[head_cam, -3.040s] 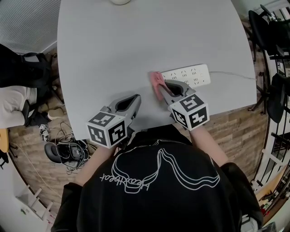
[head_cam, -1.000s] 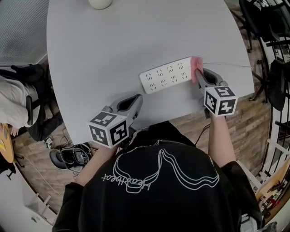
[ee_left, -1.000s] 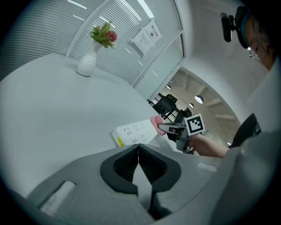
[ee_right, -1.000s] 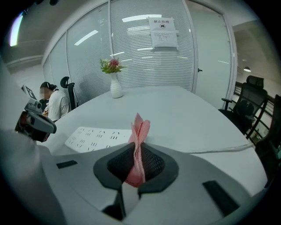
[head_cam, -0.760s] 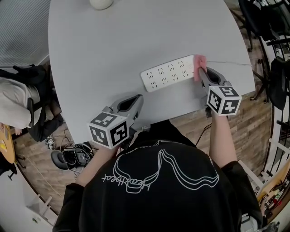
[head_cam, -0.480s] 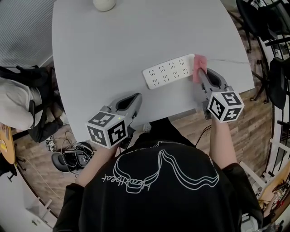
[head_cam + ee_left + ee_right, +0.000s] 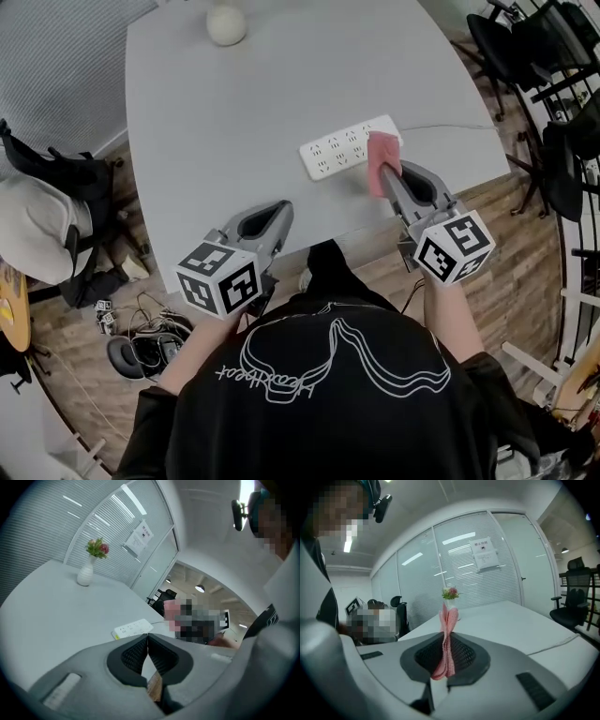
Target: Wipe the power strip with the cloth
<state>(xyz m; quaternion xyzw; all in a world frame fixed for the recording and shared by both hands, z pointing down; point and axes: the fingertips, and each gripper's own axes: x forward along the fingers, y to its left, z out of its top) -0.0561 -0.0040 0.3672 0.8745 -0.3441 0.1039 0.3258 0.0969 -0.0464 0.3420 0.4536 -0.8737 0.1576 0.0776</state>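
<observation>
The white multi-socket power strip (image 7: 349,148) is laid flat on the pale grey rounded table (image 7: 281,103), near its front edge. A thin white cable (image 7: 450,127) is led off from its right end. The right gripper (image 7: 382,172) is clamped on the folded pink cloth (image 7: 382,159), which is seen over the strip's right end; contact cannot be confirmed. The left gripper (image 7: 283,208) is positioned at the table's front edge, well apart from the strip, jaws fully together with nothing held. A small white vase (image 7: 226,24) is placed near the far edge.
</observation>
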